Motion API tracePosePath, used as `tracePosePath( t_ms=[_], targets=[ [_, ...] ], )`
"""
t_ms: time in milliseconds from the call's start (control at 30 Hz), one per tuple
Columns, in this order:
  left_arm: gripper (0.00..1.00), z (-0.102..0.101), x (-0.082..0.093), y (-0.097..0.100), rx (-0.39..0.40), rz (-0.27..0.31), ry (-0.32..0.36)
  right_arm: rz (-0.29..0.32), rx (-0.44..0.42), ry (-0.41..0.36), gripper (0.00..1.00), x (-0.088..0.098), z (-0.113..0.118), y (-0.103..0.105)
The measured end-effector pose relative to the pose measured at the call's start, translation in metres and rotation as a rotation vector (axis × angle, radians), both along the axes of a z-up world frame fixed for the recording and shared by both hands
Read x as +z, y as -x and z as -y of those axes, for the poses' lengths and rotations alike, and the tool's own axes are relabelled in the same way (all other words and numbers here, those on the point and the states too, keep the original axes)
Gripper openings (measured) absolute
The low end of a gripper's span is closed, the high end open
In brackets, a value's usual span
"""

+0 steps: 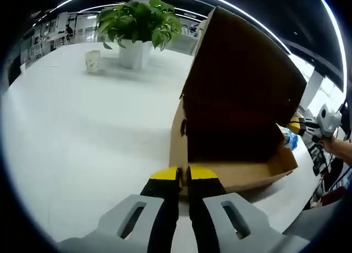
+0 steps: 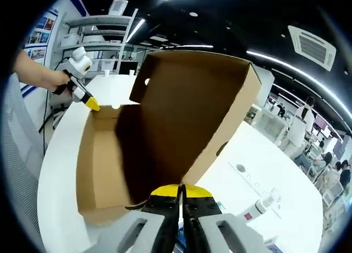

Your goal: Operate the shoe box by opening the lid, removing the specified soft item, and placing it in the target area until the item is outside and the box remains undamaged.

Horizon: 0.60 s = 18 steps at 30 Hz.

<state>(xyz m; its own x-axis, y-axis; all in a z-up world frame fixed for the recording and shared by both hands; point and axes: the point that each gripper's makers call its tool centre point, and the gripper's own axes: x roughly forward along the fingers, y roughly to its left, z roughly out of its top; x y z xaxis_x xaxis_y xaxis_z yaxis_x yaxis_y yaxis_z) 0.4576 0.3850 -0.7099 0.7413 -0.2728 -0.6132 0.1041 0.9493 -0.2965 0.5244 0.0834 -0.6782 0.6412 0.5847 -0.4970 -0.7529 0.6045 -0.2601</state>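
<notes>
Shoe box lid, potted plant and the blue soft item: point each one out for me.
shoe box lid (image 1: 242, 77): left gripper view, on its dark inner face.
potted plant (image 1: 138, 21): left gripper view, on the green leaves.
blue soft item (image 1: 290, 137): left gripper view, on the part showing past the box's far wall.

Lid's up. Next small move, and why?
Probably lower the right gripper and set the blue item on the table: the item sits at that gripper's tip, apparently already outside the box, whose lid stands open.
</notes>
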Motion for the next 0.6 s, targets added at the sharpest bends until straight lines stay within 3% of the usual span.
tracePosePath(
  t_ms=[600],
  targets=[
    [0.02, -0.0002, 0.0004, -0.001, -0.005, 0.003, -0.014, -0.029, -0.073, -0.043, 0.0, -0.0061, 0.0027, 0.0094]
  ],
)
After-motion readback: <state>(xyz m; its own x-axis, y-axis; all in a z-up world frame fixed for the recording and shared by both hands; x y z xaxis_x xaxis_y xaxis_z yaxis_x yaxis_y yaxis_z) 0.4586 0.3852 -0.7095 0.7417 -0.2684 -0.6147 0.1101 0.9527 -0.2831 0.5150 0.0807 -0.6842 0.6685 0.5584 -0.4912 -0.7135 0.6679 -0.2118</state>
